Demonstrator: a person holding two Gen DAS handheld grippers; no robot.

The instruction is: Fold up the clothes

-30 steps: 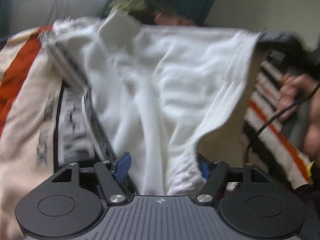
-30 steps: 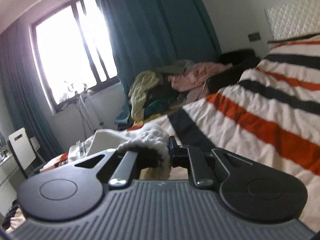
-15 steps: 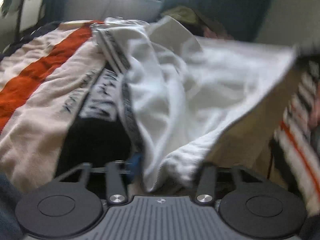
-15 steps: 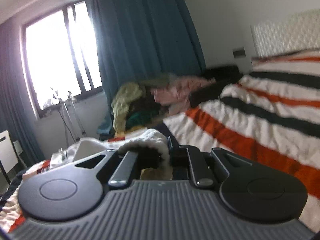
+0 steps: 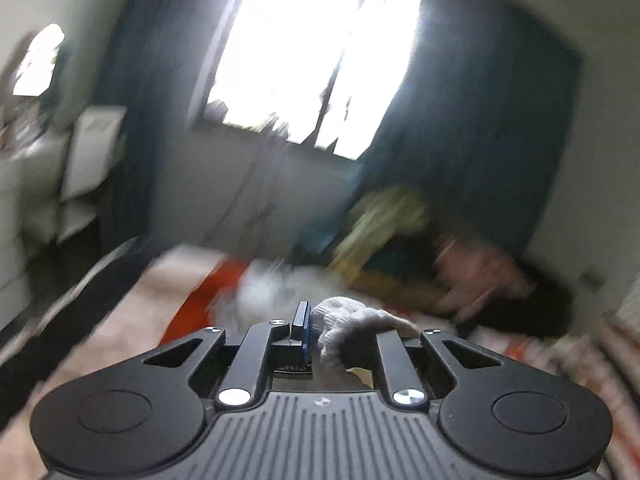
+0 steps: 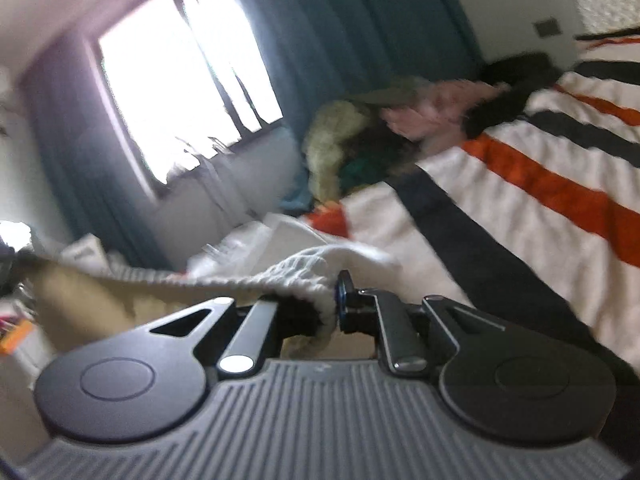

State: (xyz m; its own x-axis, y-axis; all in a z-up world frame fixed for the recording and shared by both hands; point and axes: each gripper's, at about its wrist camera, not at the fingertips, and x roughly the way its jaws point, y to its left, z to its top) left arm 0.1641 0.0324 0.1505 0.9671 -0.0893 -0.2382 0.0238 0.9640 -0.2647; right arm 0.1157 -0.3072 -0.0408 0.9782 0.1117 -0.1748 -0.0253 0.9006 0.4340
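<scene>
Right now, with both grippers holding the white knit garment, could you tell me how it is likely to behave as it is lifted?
The white knit garment will probably stay floppy: it bunches at the left gripper and sags in a loose span away from the right gripper. Its ribbed knit looks thick, so it likely grips rather than slips. It may stretch a little when pulled taut.

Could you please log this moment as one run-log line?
left gripper: shut on white garment | right gripper: shut on white garment | bed: behind
</scene>
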